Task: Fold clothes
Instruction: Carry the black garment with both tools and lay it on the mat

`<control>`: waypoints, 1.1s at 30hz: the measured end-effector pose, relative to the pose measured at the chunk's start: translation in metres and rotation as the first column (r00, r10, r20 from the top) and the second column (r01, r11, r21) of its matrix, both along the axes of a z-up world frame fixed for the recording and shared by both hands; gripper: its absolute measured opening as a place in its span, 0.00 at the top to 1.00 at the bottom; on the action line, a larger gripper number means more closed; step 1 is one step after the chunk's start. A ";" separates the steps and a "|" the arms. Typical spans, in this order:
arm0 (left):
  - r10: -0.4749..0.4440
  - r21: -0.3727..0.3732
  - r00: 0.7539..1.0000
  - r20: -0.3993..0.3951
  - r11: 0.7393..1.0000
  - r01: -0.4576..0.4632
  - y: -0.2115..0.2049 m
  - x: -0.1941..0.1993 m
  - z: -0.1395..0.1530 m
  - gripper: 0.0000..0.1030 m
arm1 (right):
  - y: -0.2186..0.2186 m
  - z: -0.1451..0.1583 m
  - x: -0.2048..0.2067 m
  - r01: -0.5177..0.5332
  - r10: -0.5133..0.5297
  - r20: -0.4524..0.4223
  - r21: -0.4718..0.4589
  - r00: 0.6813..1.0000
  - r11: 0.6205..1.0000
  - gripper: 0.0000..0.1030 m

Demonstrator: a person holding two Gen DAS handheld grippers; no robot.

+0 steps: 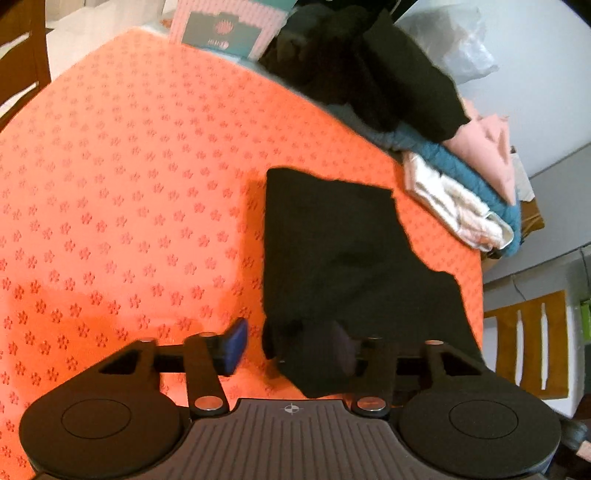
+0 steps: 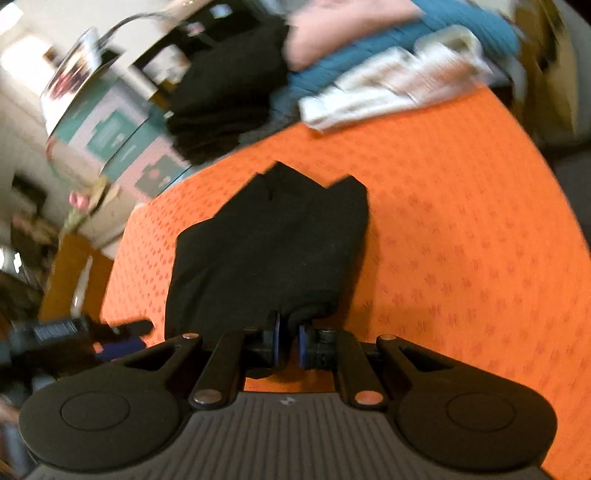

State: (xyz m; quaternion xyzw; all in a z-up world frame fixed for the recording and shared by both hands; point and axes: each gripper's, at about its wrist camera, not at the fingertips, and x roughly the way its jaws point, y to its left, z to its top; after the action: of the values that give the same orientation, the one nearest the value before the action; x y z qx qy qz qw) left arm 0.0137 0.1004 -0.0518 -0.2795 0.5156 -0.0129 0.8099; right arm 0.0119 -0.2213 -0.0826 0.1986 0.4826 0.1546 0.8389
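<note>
— The tongs?
— Right gripper (image 2: 289, 345) pinches the black cloth (image 2: 269, 251); left gripper (image 1: 288, 345) is spread, cloth draped over one finger.
— How far along?
— Cloth lies partly doubled on the orange mat (image 1: 129, 184), edges ragged. Folded stack (image 1: 461, 184) waits beyond.

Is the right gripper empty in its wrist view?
No: the right gripper has its jaws pinched on the near edge of the black garment.

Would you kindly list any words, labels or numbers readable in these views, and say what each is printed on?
No text can be read.
Pink and teal box: a logo with small lettering, too blurred to read.
Left hand-held gripper body: a crosshair mark only, no words.
</note>
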 end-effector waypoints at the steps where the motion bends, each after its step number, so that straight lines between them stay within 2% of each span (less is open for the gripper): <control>1: -0.003 -0.008 1.000 0.010 1.000 0.004 -0.001 0.000 0.004 0.41 | 0.007 0.006 0.000 -0.041 0.042 0.029 -0.036 0.999 0.999 0.90; 5: -0.032 -0.079 0.999 0.044 0.996 0.036 -0.009 0.002 0.022 0.30 | 0.041 0.027 0.000 -0.189 0.210 0.127 -0.162 0.969 0.968 0.90; 10: -0.109 -0.141 0.992 0.061 0.983 0.116 -0.024 0.015 0.038 0.21 | 0.080 0.047 -0.001 -0.332 0.390 0.192 -0.276 0.901 0.902 0.90; 13: -0.152 -0.137 0.986 0.065 0.978 0.160 -0.034 0.025 0.044 0.18 | 0.098 0.054 -0.005 -0.399 0.467 0.212 -0.298 0.858 0.867 0.90; 19: -0.185 -0.097 0.982 0.026 0.978 0.187 -0.038 0.035 0.037 0.17 | 0.137 0.063 -0.022 -0.523 0.635 0.245 -0.395 0.733 0.755 0.90; 20: -0.190 -0.091 0.982 0.019 0.977 0.191 -0.039 0.037 0.036 0.19 | 0.141 0.063 -0.024 -0.541 0.658 0.246 -0.405 0.712 0.737 0.90; 22: -0.200 -0.078 0.980 0.006 0.977 0.200 -0.040 0.041 0.034 0.32 | 0.144 0.063 -0.025 -0.564 0.675 0.239 -0.397 0.698 0.724 0.89; 24: -0.177 -0.071 0.984 -0.006 0.982 0.177 -0.034 0.039 0.028 0.65 | 0.147 0.063 -0.025 -0.586 0.691 0.232 -0.388 0.685 0.711 0.89; 25: -0.160 -0.067 0.987 -0.003 0.985 0.159 -0.029 0.037 0.026 0.70 | 0.148 0.063 -0.026 -0.597 0.699 0.229 -0.383 0.677 0.704 0.89; 26: -0.142 -0.063 0.990 0.002 0.988 0.142 -0.024 0.034 0.024 0.81 | 0.149 0.063 -0.026 -0.608 0.707 0.225 -0.378 0.670 0.698 0.89; 31: -0.025 -0.062 1.000 0.009 0.998 0.025 0.010 0.021 0.019 0.84 | 0.140 0.060 -0.015 -0.642 0.689 0.193 -0.257 0.698 0.723 0.86; 33: 0.028 -0.050 1.000 0.008 0.998 -0.027 0.026 0.016 0.019 0.85 | 0.130 0.058 -0.010 -0.629 0.666 0.179 -0.225 0.724 0.744 0.83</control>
State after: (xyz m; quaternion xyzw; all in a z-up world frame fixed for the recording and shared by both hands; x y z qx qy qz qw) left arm 0.0298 0.1261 -0.0332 -0.3065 0.5078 -0.0157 0.8050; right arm 0.0015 -0.0908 -0.0249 -0.0670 0.4227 0.4255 0.7974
